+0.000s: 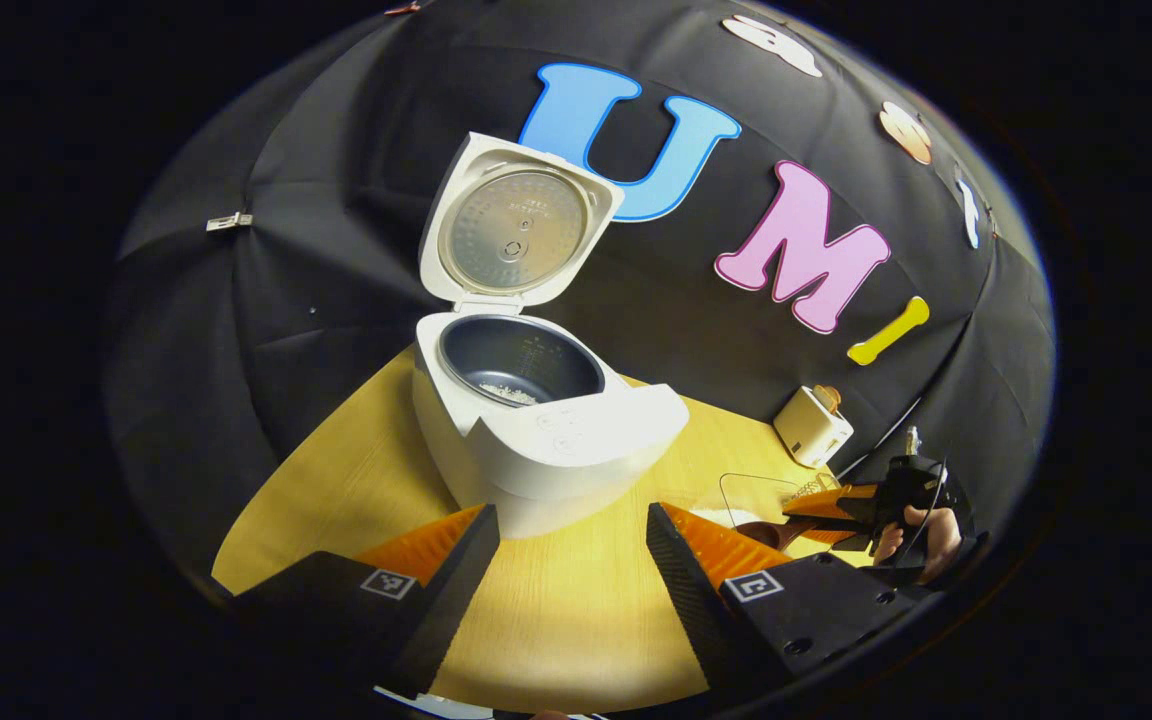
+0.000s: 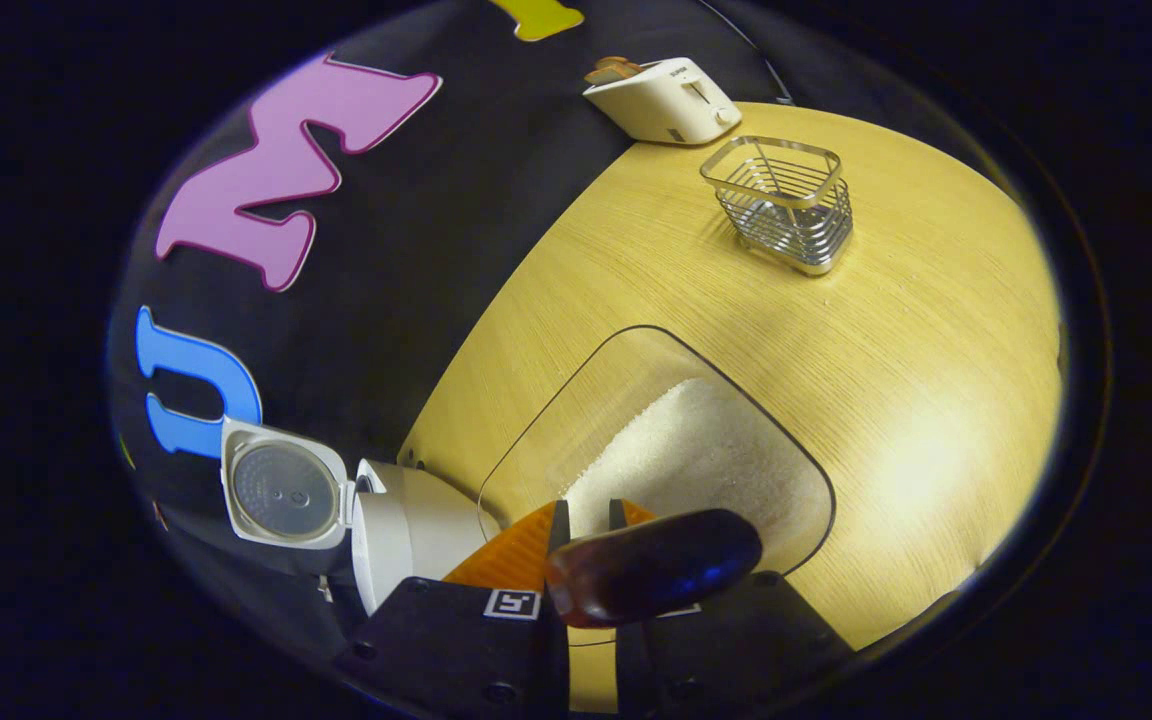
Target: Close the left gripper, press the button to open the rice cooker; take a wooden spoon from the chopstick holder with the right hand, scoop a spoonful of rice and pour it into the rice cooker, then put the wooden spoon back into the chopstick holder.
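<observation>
Left gripper view looks low across the table [image 1: 556, 600], rice cooker [image 1: 536, 420] close at 12 o'clock. Right gripper view tilts down over the rice container [image 2: 676, 450]; cooker at 8 o'clock. Both share cooker and toaster [image 1: 811, 425].

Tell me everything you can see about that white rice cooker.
The rice cooker is white, smooth and plastic-looking, standing on the yellow wooden table. Its hinged lid stands open, showing a round metallic inner plate. The dark inner pot holds a little white rice. Round buttons sit on its sloped front panel. Neither claw touches it.
</observation>
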Demonstrator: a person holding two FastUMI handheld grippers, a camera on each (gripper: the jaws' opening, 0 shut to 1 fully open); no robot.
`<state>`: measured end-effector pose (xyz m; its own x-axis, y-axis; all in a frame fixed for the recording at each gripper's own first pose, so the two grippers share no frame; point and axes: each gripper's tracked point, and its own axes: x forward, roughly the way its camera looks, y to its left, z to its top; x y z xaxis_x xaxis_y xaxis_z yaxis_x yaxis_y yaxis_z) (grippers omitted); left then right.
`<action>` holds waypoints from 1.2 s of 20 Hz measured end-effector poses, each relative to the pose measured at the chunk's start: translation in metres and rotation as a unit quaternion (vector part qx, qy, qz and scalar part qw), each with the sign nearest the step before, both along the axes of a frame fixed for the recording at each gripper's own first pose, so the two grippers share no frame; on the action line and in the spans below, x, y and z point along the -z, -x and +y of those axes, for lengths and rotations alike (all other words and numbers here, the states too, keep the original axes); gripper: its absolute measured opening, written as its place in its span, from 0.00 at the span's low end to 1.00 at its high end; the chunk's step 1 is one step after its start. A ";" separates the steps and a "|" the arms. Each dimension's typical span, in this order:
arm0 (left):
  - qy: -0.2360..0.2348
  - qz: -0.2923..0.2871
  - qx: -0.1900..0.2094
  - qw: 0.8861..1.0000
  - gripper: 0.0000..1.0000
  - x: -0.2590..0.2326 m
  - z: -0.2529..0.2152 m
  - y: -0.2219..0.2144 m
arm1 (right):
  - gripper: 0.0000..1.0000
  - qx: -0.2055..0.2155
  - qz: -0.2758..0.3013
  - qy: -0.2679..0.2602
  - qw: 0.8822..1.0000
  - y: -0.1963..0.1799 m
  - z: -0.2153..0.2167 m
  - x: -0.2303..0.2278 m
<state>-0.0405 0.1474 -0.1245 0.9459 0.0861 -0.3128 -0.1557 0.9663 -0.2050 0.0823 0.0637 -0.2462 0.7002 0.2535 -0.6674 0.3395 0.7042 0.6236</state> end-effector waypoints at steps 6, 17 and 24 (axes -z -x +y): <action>-0.012 0.002 0.011 1.000 0.96 -0.006 -0.001 -0.009 | 0.11 0.034 -0.022 -0.035 0.999 -0.012 -0.025 -0.034; 0.001 0.007 0.028 1.000 0.96 0.001 -0.005 -0.021 | 0.10 0.030 -0.038 -0.129 0.990 -0.024 0.002 -0.112; 0.011 -0.003 0.000 1.000 0.96 -0.011 0.018 -0.013 | 0.11 -0.011 -0.045 -0.142 0.989 -0.048 0.052 -0.150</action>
